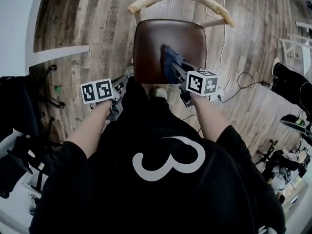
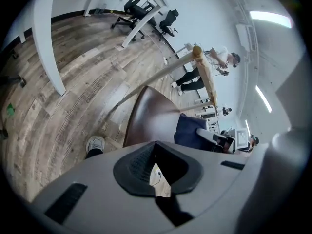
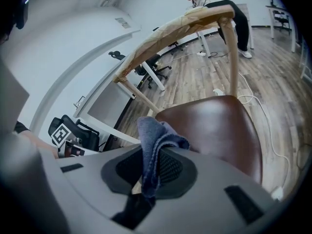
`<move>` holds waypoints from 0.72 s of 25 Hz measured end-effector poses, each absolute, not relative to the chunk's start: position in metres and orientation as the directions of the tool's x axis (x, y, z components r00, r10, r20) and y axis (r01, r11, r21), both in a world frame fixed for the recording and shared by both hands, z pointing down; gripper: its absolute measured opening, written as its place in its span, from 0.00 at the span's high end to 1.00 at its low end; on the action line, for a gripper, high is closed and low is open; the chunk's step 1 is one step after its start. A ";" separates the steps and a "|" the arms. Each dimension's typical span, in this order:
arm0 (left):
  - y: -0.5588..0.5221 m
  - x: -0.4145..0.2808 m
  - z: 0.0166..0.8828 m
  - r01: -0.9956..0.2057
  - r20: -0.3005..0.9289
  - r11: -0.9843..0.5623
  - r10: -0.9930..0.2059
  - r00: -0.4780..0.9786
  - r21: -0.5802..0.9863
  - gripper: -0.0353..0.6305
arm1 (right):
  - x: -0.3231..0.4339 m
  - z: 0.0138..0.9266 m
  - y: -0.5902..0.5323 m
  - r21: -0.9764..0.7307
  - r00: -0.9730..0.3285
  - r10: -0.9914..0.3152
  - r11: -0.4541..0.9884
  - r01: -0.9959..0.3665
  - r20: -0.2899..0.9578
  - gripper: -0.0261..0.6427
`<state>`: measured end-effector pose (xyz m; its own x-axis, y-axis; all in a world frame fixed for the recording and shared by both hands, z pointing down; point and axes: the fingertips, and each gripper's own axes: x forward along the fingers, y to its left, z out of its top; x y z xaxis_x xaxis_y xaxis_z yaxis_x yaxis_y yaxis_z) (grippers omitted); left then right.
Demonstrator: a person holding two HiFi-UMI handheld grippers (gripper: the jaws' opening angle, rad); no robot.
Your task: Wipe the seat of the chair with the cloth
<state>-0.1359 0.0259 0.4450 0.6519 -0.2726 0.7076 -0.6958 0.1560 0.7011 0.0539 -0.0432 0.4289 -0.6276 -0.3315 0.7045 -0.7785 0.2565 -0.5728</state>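
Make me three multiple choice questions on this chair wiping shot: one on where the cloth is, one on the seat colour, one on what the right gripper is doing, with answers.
1. Where is the cloth? A on the floor; B draped over the backrest; C over the seat, in a gripper.
2. What colour is the seat? A brown; B white; C green.
3. The right gripper is: A open and empty; B shut on the cloth; C shut on nothing.

Answers: 1 C, the head view shows it above the seat at the gripper's tip. 2 A, the glossy surface is dark brown in every view. 3 B, blue fabric is pinched between its fingers.
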 end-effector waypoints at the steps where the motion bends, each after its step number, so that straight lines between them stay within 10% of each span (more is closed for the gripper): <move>1: 0.022 -0.139 0.448 -0.701 0.712 0.149 -0.255 0.654 0.697 0.93 | 0.045 0.430 -0.050 -0.579 -0.633 -0.330 0.256 -0.774 0.701 0.88; 18: -0.029 -0.204 0.506 -0.747 0.760 0.143 -0.124 0.638 0.650 0.93 | -0.084 0.469 -0.132 -0.663 -0.713 -0.328 0.266 -0.700 0.620 0.88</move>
